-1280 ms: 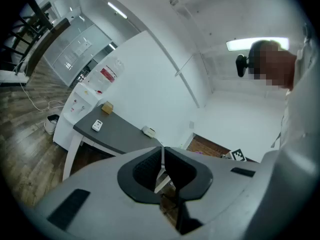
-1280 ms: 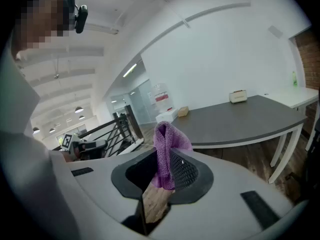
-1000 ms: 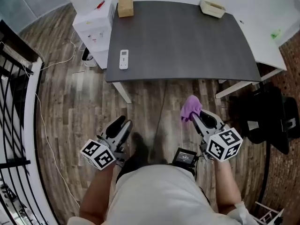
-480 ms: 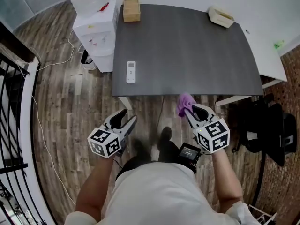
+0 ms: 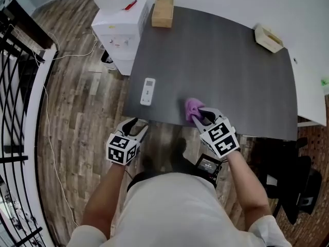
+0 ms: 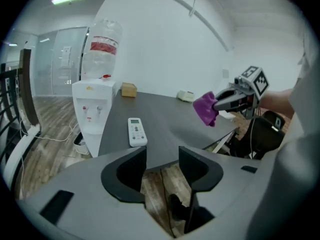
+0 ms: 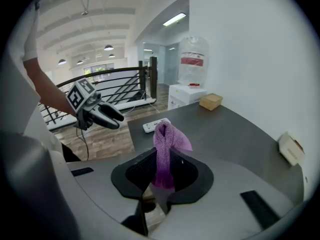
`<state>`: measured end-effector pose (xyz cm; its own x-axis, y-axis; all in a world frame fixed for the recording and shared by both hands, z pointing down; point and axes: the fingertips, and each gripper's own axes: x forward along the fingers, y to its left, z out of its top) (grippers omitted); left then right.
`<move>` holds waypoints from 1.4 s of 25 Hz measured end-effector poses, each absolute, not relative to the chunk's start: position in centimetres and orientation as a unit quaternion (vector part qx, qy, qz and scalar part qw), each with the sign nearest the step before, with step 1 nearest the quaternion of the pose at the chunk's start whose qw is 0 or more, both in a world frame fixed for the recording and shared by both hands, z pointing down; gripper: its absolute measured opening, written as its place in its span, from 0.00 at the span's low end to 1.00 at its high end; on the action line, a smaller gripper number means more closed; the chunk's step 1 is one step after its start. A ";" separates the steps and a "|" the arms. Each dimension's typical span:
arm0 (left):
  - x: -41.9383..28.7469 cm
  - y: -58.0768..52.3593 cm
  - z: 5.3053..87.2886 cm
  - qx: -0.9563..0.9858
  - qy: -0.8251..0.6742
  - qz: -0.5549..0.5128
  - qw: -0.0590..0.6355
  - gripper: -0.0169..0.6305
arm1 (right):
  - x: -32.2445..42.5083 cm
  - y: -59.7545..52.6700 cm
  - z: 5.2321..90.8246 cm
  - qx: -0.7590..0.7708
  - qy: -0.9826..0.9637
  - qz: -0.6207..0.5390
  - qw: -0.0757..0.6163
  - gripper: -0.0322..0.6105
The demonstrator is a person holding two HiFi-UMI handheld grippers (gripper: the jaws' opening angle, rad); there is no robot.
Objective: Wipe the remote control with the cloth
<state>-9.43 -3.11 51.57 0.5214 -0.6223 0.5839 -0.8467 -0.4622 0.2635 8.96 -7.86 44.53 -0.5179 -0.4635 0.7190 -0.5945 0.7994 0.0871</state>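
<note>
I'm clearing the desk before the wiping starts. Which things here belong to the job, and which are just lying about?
For the job: remote control; purple cloth, clamped in the right tongs.
Lying about: cardboard box; small tray; water dispenser.

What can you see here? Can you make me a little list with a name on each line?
Place: dark grey table, wooden floor
Remote control: white, flat on the table near its front left corner
Cloth: purple, over the table's front edge, apart from the remote control
Right gripper: shut on the cloth
Left gripper: open, jaws have just been opening, nothing between them, over the floor
Wiping: not yet begun
Also there: water dispenser, cardboard box
</note>
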 end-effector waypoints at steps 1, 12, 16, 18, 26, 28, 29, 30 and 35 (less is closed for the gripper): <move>-9.1 -3.7 52.2 0.822 -0.450 0.220 0.272 0.33 | 8.8 -8.9 45.0 0.288 -0.870 0.078 0.394 0.17; -9.2 -8.0 56.7 0.777 -0.476 0.327 0.250 0.33 | 1.9 -14.8 49.5 0.153 -0.874 -0.001 0.461 0.17; -10.0 -9.6 57.1 0.787 -0.458 0.346 0.227 0.33 | -0.5 -16.3 50.7 0.138 -0.860 -0.008 0.491 0.17; -9.9 -10.2 57.4 0.796 -0.438 0.353 0.221 0.32 | -1.5 -17.0 51.5 0.133 -0.849 -0.016 0.511 0.17; -10.0 -11.2 58.5 0.824 -0.376 0.364 0.217 0.30 | -6.8 -21.8 52.0 0.131 -0.807 -0.101 0.567 0.17; -9.9 -11.2 59.0 0.828 -0.361 0.371 0.215 0.30 | -8.2 -22.3 52.9 0.120 -0.791 -0.127 0.586 0.17; -9.8 -11.1 59.3 0.830 -0.354 0.375 0.214 0.30 | -8.6 -21.9 53.8 0.108 -0.782 -0.138 0.598 0.17; -9.7 -11.0 59.6 0.830 -0.348 0.379 0.214 0.29 | -9.0 -21.3 54.7 0.094 -0.775 -0.146 0.608 0.17; -9.4 -11.3 59.9 0.836 -0.330 0.386 0.207 0.27 | -9.9 -17.8 56.4 0.051 -0.769 -0.150 0.620 0.16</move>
<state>-9.36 -11.29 59.90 0.4846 -0.3926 0.7817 -0.7116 -0.6966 0.0913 -9.88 -17.77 56.37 -0.2270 -0.2637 0.9375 0.1084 0.9498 0.2934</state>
